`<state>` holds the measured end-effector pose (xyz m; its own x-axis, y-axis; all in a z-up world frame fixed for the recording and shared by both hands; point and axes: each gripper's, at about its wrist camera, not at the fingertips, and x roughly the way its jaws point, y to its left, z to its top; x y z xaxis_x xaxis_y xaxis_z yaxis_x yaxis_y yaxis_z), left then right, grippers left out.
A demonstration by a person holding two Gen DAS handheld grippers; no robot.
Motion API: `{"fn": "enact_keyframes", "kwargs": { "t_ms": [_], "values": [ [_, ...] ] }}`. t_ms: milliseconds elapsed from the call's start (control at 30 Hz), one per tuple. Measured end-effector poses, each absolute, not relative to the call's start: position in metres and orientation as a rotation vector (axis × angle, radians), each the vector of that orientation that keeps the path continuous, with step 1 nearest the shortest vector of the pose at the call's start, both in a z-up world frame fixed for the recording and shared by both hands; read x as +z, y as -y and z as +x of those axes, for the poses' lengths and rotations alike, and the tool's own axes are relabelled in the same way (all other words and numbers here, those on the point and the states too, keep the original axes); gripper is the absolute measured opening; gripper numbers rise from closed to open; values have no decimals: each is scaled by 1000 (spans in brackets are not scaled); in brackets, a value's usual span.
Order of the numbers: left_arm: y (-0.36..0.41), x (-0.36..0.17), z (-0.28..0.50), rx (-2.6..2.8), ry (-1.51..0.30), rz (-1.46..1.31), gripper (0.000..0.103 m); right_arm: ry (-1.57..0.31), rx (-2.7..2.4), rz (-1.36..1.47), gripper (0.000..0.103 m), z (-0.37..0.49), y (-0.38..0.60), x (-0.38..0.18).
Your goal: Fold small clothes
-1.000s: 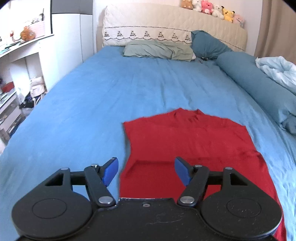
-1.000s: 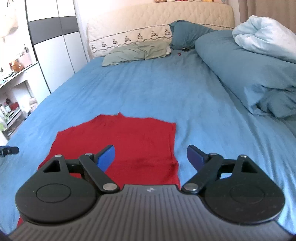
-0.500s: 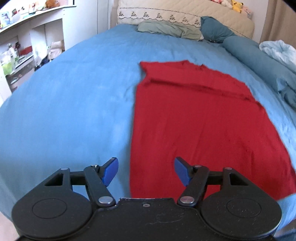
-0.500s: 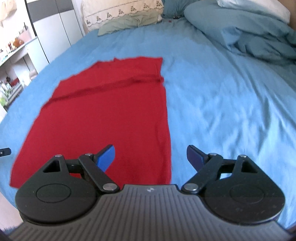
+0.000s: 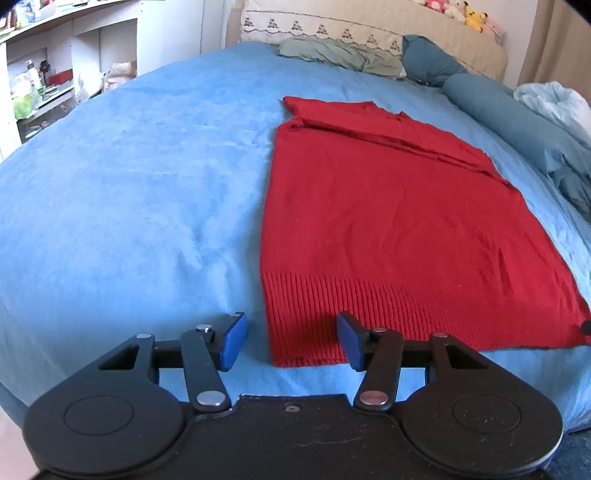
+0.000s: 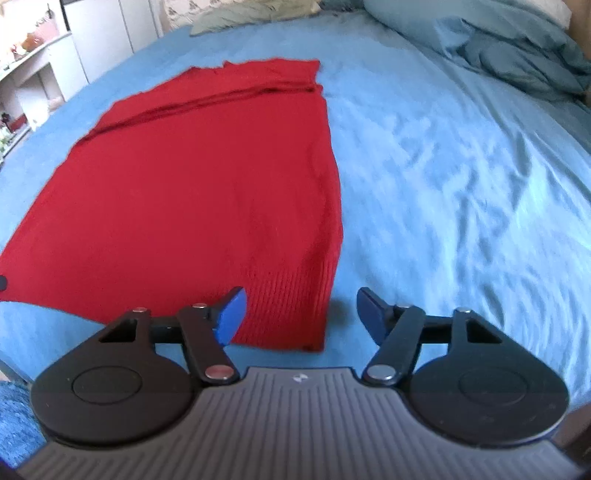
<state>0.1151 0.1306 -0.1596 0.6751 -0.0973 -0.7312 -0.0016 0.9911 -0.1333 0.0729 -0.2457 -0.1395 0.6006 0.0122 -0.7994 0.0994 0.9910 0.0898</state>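
The red knitted garment [image 5: 388,229], ribbed along its near hem, lies flat on the wide blue bedsheet [image 5: 140,192] that covers the bed, with its far end folded over in a narrow band; it sits close to the near edge of the bed, its long sides running away toward the headboard. Beyond it, a rolled teal duvet [image 5: 517,122] lies along the right side of the bed and a sage-green pillow [image 5: 340,55] rests against the cream quilted headboard [image 5: 369,29].

The left gripper [image 5: 291,341], black with blue pads, hovers at the garment's near left corner: its jaws are closing, roughly half apart, and the hem corner lies in the gap between them, but the pads are not pressing on it.

The right gripper [image 6: 299,317] hovers at the near right corner, its jaws also closing yet wider apart, with the hem corner between them and nothing gripped.
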Motion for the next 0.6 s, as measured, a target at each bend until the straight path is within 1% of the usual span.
{"fn": "enact_keyframes", "kwargs": {
  "t_ms": [133, 200, 267, 300, 333, 400, 500, 533, 567, 600],
  "values": [
    [-132, -166, 114, -65, -832, -131, 56, -918, -75, 159, 72, 68, 245, -145],
    [-132, -167, 114, -71, -828, -128, 54, -917, -75, 173, 68, 68, 245, -146],
    [-131, -168, 114, -77, -825, -124, 50, -918, -67, 180, 60, 68, 244, -146],
    [-130, -168, 114, -79, -824, -123, 49, -918, -63, 178, 58, 69, 244, -145],
    [-129, -168, 114, -82, -824, -123, 47, -918, -59, 178, 54, 69, 242, -145],
    [-129, -167, 113, -88, -824, -126, 42, -918, -59, 178, 52, 70, 241, -145],
    [-129, -166, 113, -98, -829, -142, 31, -913, -61, 193, 48, 69, 242, -146],
    [-129, -165, 112, -102, -830, -143, 23, -912, -60, 197, 46, 70, 243, -146],
    [-128, -164, 112, -106, -832, -142, 15, -911, -60, 197, 40, 70, 243, -146],
    [-127, -163, 112, -108, -834, -139, 13, -909, -60, 196, 37, 70, 244, -147]
  ]
}}
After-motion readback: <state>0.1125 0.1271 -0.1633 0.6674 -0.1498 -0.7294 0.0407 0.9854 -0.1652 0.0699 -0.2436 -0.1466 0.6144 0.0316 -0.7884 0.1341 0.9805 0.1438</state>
